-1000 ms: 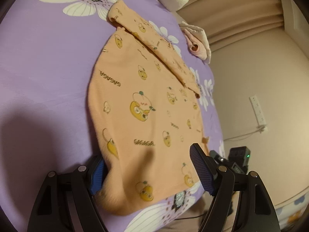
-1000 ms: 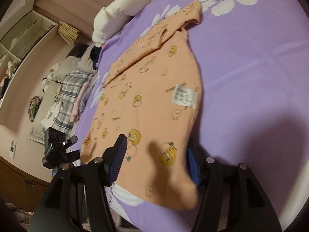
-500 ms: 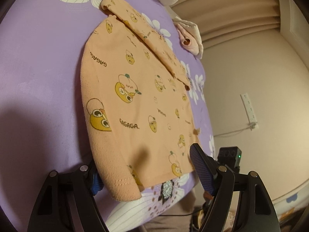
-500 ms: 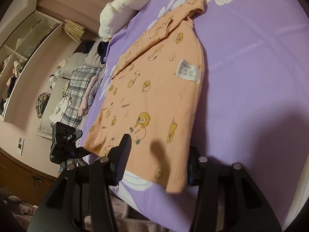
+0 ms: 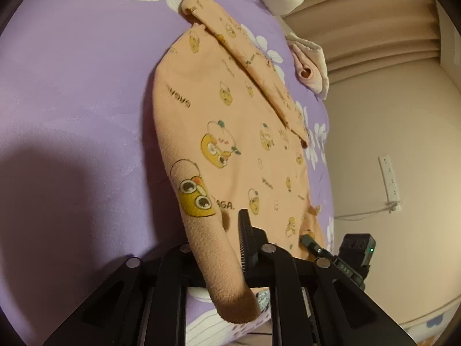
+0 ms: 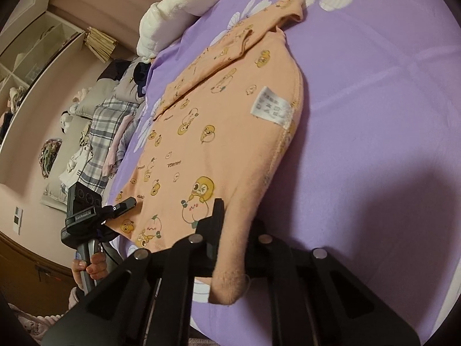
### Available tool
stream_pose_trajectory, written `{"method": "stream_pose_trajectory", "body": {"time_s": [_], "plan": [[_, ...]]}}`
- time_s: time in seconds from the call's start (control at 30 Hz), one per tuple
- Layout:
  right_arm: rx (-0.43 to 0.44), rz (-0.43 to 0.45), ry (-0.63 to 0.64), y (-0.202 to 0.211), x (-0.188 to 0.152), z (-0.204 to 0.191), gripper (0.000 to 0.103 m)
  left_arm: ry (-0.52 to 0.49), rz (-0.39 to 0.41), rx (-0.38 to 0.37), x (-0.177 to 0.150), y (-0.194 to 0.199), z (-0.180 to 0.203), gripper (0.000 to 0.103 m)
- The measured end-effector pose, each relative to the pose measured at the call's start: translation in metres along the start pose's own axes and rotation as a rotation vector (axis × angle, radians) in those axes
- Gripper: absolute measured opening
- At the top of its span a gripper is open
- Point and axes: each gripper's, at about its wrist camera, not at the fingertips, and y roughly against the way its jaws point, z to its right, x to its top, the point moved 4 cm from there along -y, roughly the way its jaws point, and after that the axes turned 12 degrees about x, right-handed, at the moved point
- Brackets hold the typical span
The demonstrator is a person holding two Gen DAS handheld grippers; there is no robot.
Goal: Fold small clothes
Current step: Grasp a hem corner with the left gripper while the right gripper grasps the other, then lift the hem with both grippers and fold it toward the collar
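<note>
A small orange shirt (image 5: 230,132) with yellow cartoon prints lies flat on the purple flowered bedspread (image 5: 72,101), one sleeve folded across its far end. In the left wrist view my left gripper (image 5: 222,230) is shut on the shirt's near left hem corner, and cloth droops out between the fingers. The right gripper (image 5: 309,240) shows at the hem's other end. In the right wrist view the shirt (image 6: 219,121) shows a white care label (image 6: 270,106). My right gripper (image 6: 236,216) is shut on the near right hem corner. The left gripper (image 6: 126,203), held by a hand (image 6: 89,265), pinches the far corner.
A white pillow (image 6: 173,14) and a pink garment (image 5: 309,69) lie at the far end of the bed. Plaid clothes (image 6: 98,132) are piled beside the bed under open shelves (image 6: 34,52). A wall socket strip (image 5: 389,178) is on the wall. The bed's edge runs just under both grippers.
Both grippers stood open astride the hem corners; now both have closed on the cloth. The hem corners are bunched between the fingers. Neither hand has shifted much.
</note>
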Motion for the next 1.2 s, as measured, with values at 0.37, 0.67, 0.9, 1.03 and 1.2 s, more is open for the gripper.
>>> {"method": "stream_pose_trajectory", "body": {"time_s": [0.37, 0.67, 0.9, 1.03, 1.2], "plan": [[0.03, 0.098, 0.121, 0.016, 0.018, -0.044, 0.006, -0.093, 0.133, -0.069, 0.009, 0.035, 0.035, 0.007], [0.038, 0.129, 0.166, 0.024, 0.017, -0.064, 0.005, -0.149, 0.207, -0.096, 0.011, 0.047, 0.053, 0.004], [0.073, 0.184, 0.17, 0.039, 0.02, -0.074, 0.005, -0.182, 0.221, -0.116, 0.01, 0.054, 0.061, 0.004], [0.095, 0.198, 0.187, 0.045, 0.021, -0.082, 0.005, -0.206, 0.229, -0.123, 0.007, 0.06, 0.069, 0.004], [0.108, 0.207, 0.213, 0.05, 0.022, -0.094, 0.005, -0.225, 0.241, -0.142, 0.005, 0.072, 0.076, 0.004]]}}
